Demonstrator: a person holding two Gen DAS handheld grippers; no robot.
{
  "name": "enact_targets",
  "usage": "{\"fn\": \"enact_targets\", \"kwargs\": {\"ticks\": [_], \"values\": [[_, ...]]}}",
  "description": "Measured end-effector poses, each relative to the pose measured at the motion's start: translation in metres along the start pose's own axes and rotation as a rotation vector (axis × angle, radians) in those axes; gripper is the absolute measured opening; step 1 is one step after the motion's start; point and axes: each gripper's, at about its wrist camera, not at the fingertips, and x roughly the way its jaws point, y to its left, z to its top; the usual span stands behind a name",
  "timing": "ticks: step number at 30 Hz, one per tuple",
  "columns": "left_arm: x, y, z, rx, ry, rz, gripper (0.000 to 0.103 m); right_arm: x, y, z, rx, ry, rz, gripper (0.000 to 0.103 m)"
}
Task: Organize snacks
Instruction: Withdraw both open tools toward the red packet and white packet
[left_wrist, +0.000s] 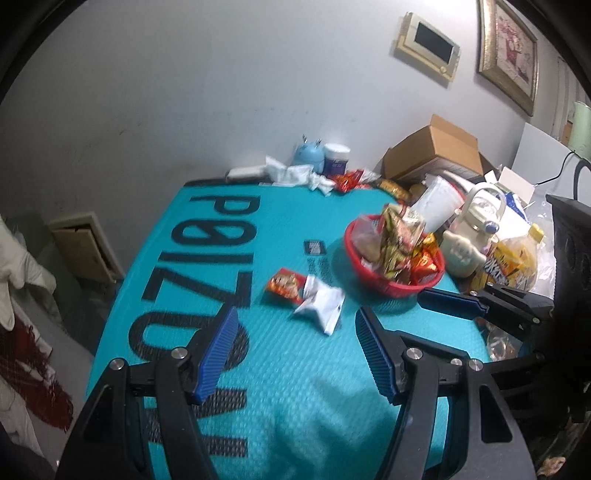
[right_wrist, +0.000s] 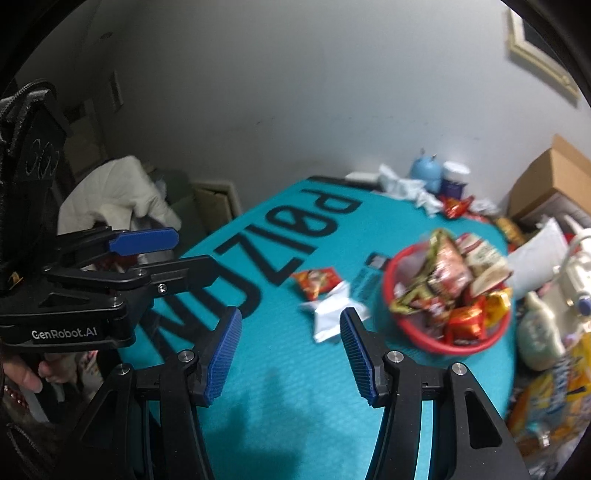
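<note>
A red basket (left_wrist: 388, 286) (right_wrist: 436, 341) full of snack packets stands on the teal mat (left_wrist: 280, 387) (right_wrist: 288, 369). Just left of it lie a red-orange snack packet (left_wrist: 284, 286) (right_wrist: 316, 280) and a white packet (left_wrist: 321, 302) (right_wrist: 332, 314), touching each other. My left gripper (left_wrist: 295, 349) is open and empty, held above the mat short of the two packets. My right gripper (right_wrist: 291, 350) is open and empty, close to the white packet. Each gripper shows in the other's view, the right (left_wrist: 480, 302) and the left (right_wrist: 144, 240).
Crumpled tissues (left_wrist: 295, 175), a blue toy (left_wrist: 308, 151), a white jar (left_wrist: 336, 157) and more snack packets (left_wrist: 347, 181) lie at the mat's far edge. A cardboard box (left_wrist: 436, 147), a cream kettle (left_wrist: 476, 229) and a yellow bag (left_wrist: 513, 262) crowd the right side.
</note>
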Motion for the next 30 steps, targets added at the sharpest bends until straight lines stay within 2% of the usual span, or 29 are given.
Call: {"fn": "enact_targets", "kwargs": {"ticks": [12, 17, 27, 30], "values": [[0.039, 0.029, -0.026, -0.074, 0.117, -0.016, 0.065, 0.052, -0.001, -0.016, 0.067, 0.126, 0.038, 0.056], [0.057, 0.04, -0.028, -0.091, 0.147, -0.013, 0.065, 0.074, -0.009, -0.019, 0.113, 0.171, 0.04, 0.06], [0.096, 0.067, -0.022, -0.125, 0.198, -0.001, 0.065, 0.109, -0.033, -0.015, 0.221, 0.204, -0.03, 0.06], [0.107, 0.072, -0.017, -0.119, 0.21, -0.01, 0.065, 0.112, -0.044, -0.013, 0.312, 0.169, -0.03, 0.06]]}}
